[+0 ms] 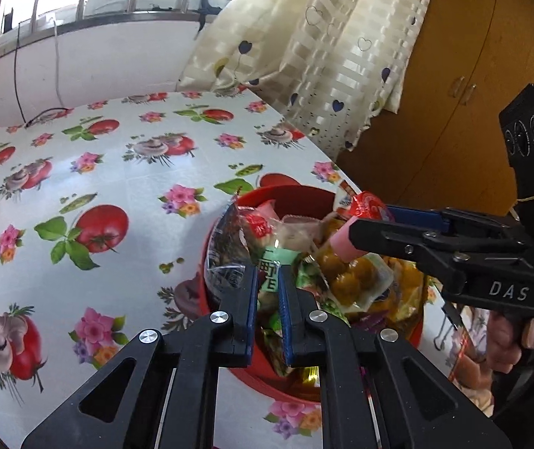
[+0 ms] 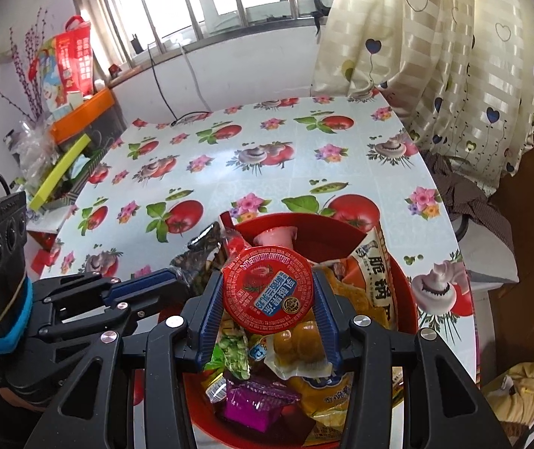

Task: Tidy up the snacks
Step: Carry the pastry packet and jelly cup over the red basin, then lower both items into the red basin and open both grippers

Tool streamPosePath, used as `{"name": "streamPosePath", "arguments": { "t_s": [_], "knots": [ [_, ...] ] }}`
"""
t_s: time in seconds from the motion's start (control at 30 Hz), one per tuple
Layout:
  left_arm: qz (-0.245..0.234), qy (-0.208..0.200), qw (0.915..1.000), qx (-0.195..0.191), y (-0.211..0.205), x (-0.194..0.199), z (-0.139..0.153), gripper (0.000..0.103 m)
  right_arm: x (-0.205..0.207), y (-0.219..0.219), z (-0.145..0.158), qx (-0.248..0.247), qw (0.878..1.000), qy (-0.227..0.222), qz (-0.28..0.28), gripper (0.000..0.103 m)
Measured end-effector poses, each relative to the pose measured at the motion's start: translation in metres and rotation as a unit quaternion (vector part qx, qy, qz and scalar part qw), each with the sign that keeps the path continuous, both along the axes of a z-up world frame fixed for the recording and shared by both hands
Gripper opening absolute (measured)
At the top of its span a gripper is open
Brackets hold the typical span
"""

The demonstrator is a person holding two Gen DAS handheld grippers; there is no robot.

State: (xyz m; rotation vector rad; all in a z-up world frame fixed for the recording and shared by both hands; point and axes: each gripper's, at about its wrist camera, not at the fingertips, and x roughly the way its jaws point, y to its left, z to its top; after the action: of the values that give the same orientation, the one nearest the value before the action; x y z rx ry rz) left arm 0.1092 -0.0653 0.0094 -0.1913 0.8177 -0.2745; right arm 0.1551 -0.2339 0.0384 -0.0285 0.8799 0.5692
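Observation:
A red bowl [image 1: 293, 191] [image 2: 323, 220] full of snack packets stands near the right edge of the fruit-print table [image 1: 117, 172]. My left gripper [image 1: 267, 273] [image 2: 177, 277] reaches into the pile and is shut on a thin mint-green packet [image 1: 271, 262], beside a dark seed packet [image 1: 225, 254] [image 2: 196, 258]. My right gripper [image 2: 267, 277] [image 1: 357, 220] hovers over the bowl, shut on a pink jelly cup [image 1: 342, 245] with a red printed lid [image 2: 269, 290]. A yellow packet of round snacks [image 1: 353, 277] and a purple jelly [image 2: 252, 404] lie underneath.
A heart-print curtain [image 1: 323, 56] and a wooden cabinet [image 1: 454, 75] stand behind the table's right edge. Clutter with an orange box [image 2: 83, 112] and a red bag [image 2: 74, 56] fills the far left corner. A cable [image 2: 162, 86] drops from the windowsill onto the table.

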Motion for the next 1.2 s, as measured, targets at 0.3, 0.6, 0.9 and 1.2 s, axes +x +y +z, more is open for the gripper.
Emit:
{"name": "streamPosePath", "arguments": {
  "t_s": [0.3, 0.6, 0.9, 1.2],
  "knots": [
    [-0.023, 0.014, 0.9996, 0.006, -0.009, 0.001, -0.007, 0.013, -0.004, 0.004, -0.011, -0.006, 1.0, 0.012, 0.009, 0.043],
    [-0.021, 0.025, 0.9994, 0.008, -0.01, 0.004, -0.015, 0.014, -0.001, 0.003, -0.019, -0.012, 1.0, 0.022, 0.006, 0.043],
    [-0.026, 0.003, 0.9996, 0.012, -0.011, -0.005, 0.0, 0.023, 0.0, 0.006, -0.021, -0.019, 0.999, 0.025, 0.013, 0.043],
    [-0.025, -0.003, 0.9996, 0.012, -0.01, -0.01, 0.003, 0.037, -0.006, 0.013, -0.017, -0.032, 0.999, 0.021, 0.02, 0.05]
  ]
}}
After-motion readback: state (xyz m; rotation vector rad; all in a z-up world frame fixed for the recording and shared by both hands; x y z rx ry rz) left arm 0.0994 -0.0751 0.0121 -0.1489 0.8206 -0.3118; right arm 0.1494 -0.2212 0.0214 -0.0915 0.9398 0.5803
